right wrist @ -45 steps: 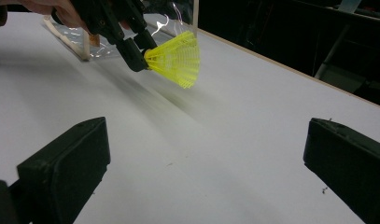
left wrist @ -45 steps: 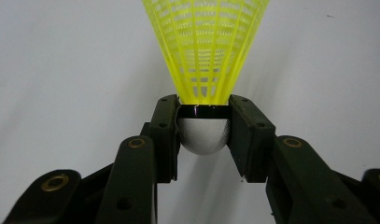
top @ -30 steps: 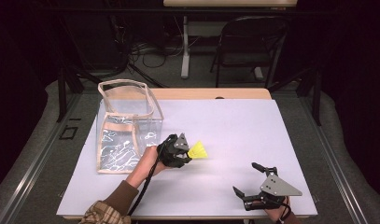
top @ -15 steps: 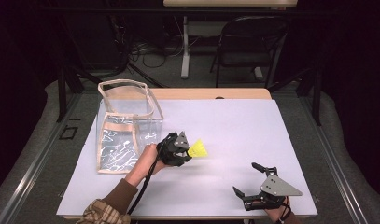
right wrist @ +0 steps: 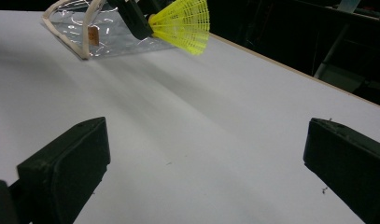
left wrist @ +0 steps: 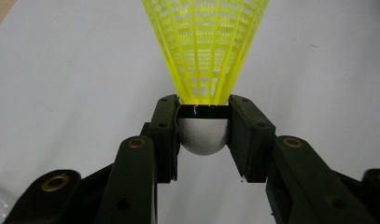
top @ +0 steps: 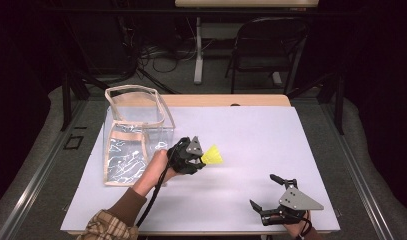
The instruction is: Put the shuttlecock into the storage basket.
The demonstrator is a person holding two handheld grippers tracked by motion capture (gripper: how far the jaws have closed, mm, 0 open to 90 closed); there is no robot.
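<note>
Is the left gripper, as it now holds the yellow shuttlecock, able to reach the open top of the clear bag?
Probably yes. The left gripper, shut on the yellow shuttlecock, sits right beside the clear bag. The bag's top rim is open and nothing stands between them; it would need lifting over the rim.

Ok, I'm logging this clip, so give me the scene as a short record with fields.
held item: yellow shuttlecock, gripped at its white cork end
holder: left gripper, fingers shut on the cork
other tool: right gripper, open, holding nothing, near the table's front edge
container: clear bag with beige trim, open at the top, left of the left gripper
surface: white table
</note>
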